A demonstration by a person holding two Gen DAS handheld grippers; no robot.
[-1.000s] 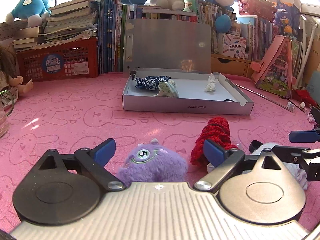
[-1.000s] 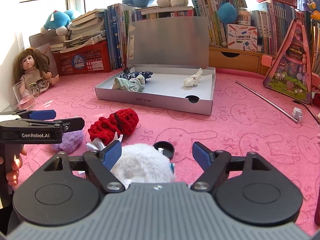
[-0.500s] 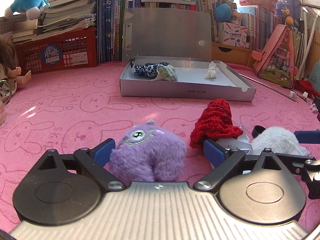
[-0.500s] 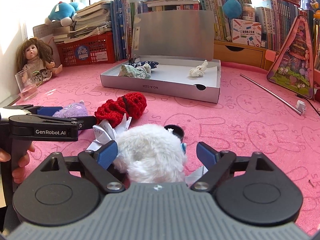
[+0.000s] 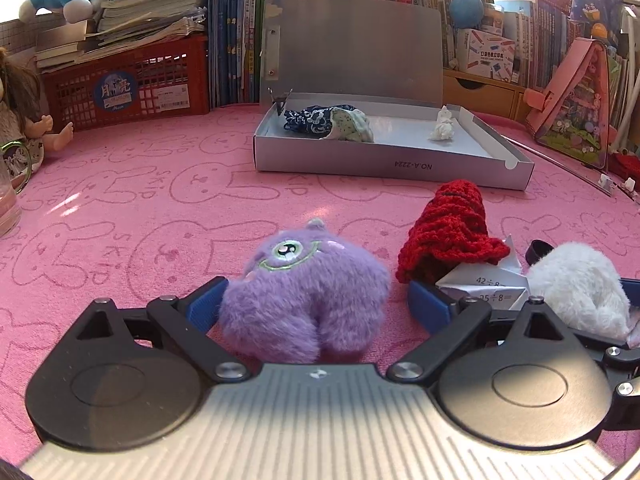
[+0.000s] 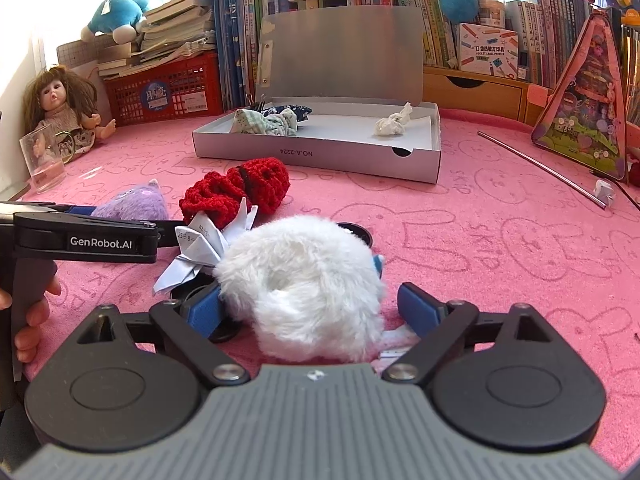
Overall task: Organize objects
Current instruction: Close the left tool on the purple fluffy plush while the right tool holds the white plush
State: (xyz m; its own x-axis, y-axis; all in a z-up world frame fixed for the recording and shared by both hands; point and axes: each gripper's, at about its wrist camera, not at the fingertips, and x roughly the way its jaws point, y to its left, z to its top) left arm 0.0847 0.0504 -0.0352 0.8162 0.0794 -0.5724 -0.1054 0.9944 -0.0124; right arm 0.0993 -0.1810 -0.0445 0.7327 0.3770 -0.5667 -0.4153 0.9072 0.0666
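Note:
My left gripper (image 5: pixel 316 306) is open around a purple plush monster (image 5: pixel 304 292) that lies on the pink mat; the left pad touches it, the right pad stands apart. My right gripper (image 6: pixel 316 310) is open around a white fluffy plush (image 6: pixel 304 280), also seen in the left wrist view (image 5: pixel 576 286). Between the plushes lie a red knitted piece (image 5: pixel 448 232) and folded white paper (image 6: pixel 200 248). The open grey box (image 5: pixel 384 158) stands behind, holding bundled cloths (image 5: pixel 328 124) and a crumpled tissue (image 5: pixel 442 130).
A black cap (image 6: pixel 356 232) lies behind the white plush. A glass (image 6: pixel 42 156) and a doll (image 6: pixel 60 112) are at the left. A red basket (image 5: pixel 124 84), books, a pink triangular toy (image 6: pixel 584 116) and a metal rod (image 6: pixel 536 164) line the back and right.
Both grippers have moved forward and lower, so the purple plush now sits deeper between the left fingers and the white plush between the right fingers. Both stay open.

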